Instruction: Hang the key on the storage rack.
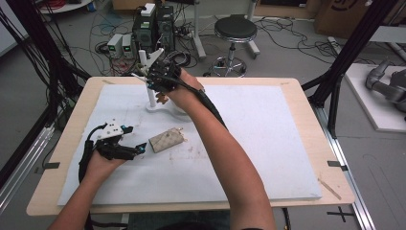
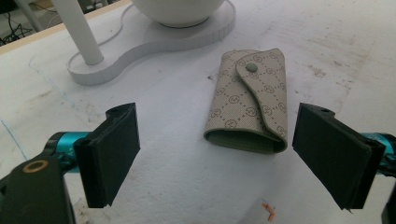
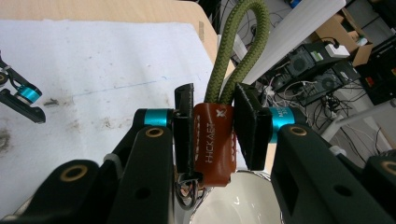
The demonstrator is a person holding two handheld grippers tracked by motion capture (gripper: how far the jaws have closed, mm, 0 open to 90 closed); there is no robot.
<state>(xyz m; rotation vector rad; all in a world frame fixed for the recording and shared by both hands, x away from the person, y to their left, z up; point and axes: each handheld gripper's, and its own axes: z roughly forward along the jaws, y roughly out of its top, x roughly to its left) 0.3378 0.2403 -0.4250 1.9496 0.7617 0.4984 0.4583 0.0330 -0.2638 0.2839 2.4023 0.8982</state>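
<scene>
Up at the far edge of the table (image 1: 297,96), the keyring (image 3: 214,142), a brown leather tab on a green cord loop, was pinched between the jaws of the right tool (image 3: 215,126), which hung above the white bowl (image 3: 233,200) of the stand (image 1: 158,106). The cord loop rose past the jaws toward the stand's slanting peg (image 3: 299,30). The step in hand looked like hanging the loop on that peg. To do it well, the grip on the leather tab should have stayed firm, so the loop stood open and free above the jaws; the tool should have been tilted until the loop faced the peg's tip, then slid along it without knocking the post (image 1: 150,91), since the stand appeared light. Metal rings dangling under the tab could have snagged the bowl's rim, so a little height would have helped.

Nearer the person, the key pouch (image 2: 250,105) lay flat on the white mat (image 1: 268,143), snapped closed. The left tool (image 2: 215,154) rested low before it with jaws spread wide, touching nothing, ready to steady the stand's base if needed.
</scene>
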